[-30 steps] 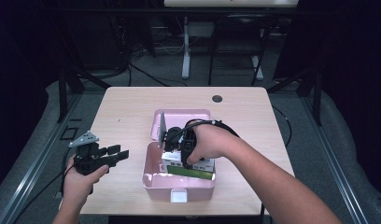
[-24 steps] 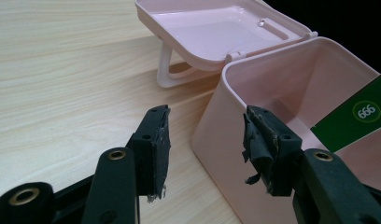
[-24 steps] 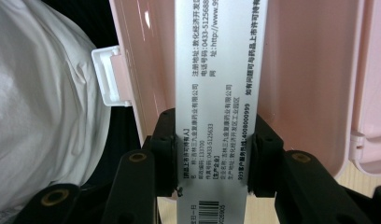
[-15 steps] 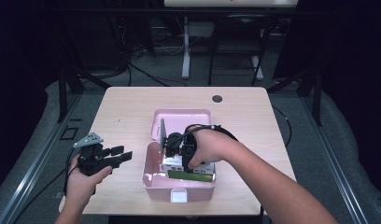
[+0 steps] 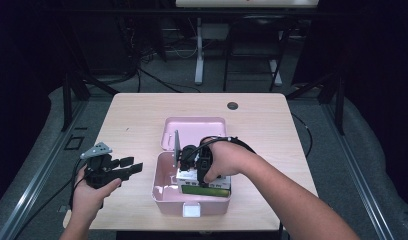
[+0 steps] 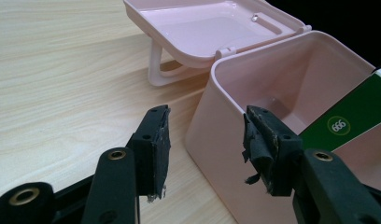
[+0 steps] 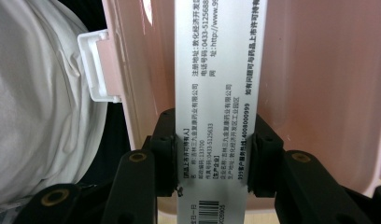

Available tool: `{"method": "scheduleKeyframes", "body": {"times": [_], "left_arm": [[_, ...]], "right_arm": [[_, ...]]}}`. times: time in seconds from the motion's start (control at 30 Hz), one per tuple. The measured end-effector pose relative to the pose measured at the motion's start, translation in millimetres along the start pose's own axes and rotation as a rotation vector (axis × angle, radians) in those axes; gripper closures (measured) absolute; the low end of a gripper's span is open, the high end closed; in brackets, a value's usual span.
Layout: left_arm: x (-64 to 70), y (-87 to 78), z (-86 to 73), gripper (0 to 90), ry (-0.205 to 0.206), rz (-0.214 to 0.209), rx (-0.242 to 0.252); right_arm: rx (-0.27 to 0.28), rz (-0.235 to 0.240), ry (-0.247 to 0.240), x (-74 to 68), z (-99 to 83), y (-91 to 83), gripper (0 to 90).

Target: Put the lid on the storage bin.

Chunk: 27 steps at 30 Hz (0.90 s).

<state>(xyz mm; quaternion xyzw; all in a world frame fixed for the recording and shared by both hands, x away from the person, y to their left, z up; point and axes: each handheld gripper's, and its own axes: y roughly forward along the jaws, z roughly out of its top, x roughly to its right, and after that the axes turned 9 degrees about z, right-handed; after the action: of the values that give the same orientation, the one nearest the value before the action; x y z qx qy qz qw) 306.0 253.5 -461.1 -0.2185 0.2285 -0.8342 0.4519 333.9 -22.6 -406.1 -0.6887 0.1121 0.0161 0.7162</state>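
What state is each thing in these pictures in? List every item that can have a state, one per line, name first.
Pink box: open, upright on the table.
Lid: swung back, lying flat behind the box.
Green and white carton: gripped, partly inside the pink box.
Right gripper: shut on the carton's sides.
Left gripper: open, holding nothing, beside the box.
Front latch: undone.

Left gripper (image 5: 128,166) agape, right gripper (image 5: 188,159) clamped

The high view looks down on the whole table (image 5: 137,125); both gripper views sit close, sharing the pink box (image 6: 254,84).
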Motion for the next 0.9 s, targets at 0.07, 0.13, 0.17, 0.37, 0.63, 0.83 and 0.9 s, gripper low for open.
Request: {"method": "scheduleKeyframes", "body": {"times": [0.07, 0.13, 0.17, 0.37, 0.63, 0.83, 0.9], "left_arm": [[0.0, 0.0, 0.0, 50.6, 0.0, 0.0, 0.0], [0.2, 0.0, 0.0, 50.6, 0.0, 0.0, -0.001], [0.2, 0.0, 0.0, 50.6, 0.0, 0.0, -0.001], [-0.1, 0.8, -0.3, 50.6, 0.001, 0.0, -0.004], [-0.4, 0.9, -0.5, 50.6, -0.001, 0.002, -0.004], [-0.3, 1.7, -0.7, 50.6, 0.002, 0.0, -0.009], [-0.5, 1.8, -0.8, 50.6, 0.003, 0.003, -0.012]], "right_arm": [[-0.012, 0.0, -0.006, 0.2, -0.3, 4.1, 61.2], [-0.013, 0.004, -0.007, 0.7, -0.3, 6.1, 61.2], [-0.013, 0.004, -0.007, 0.7, -0.3, 6.1, 61.2], [-0.02, 0.001, -0.016, 1.0, 1.0, 10.7, 61.2], [-0.024, 0.011, -0.029, 1.6, 2.0, 17.8, 61.2], [-0.031, 0.019, -0.031, 1.9, 3.0, 22.1, 61.2], [-0.029, 0.023, -0.03, 2.2, 2.1, 25.1, 61.2]]}}
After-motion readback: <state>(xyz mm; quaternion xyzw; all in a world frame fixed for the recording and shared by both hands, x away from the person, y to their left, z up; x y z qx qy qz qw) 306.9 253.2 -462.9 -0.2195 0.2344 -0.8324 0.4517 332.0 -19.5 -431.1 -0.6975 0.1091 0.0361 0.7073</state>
